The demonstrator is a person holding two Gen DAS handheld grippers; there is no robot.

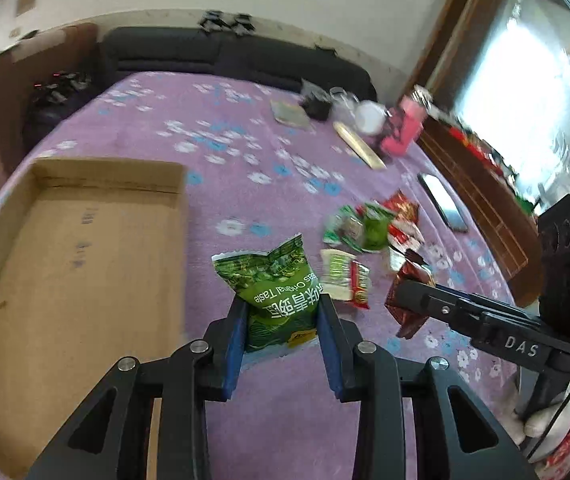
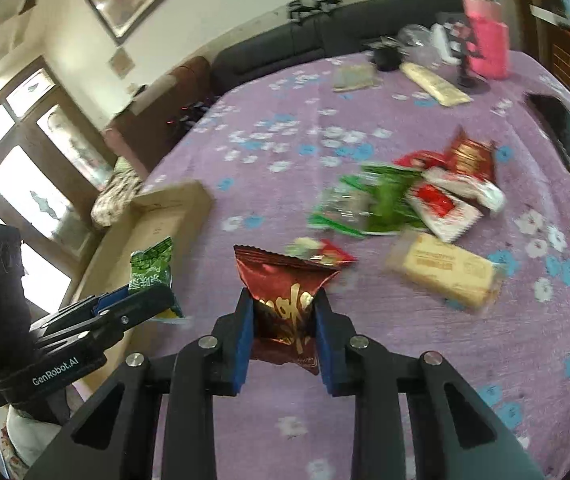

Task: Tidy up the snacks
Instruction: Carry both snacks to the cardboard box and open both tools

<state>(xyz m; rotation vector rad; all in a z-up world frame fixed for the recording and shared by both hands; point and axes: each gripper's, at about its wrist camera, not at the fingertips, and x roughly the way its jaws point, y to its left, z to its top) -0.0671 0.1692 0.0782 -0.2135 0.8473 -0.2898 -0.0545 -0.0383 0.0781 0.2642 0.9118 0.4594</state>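
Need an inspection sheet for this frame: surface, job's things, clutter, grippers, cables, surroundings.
Surface: purple floral cloth, creased.
Job's things: cardboard box holds nothing visible; loose snack pile; cream bar packet lies apart.
Clutter: phone, pink container, clear jars, far side.
Grippers: left hand-held gripper clamps green snack bag; right hand-held gripper clamps dark red snack packet.
Cables: black lead at right hand-held gripper's handle.
Surroundings: dark sofa, window, framed picture.

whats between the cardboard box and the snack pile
In the left wrist view, only bare purple cloth between box and pile, plus the green packet in the left tongs.
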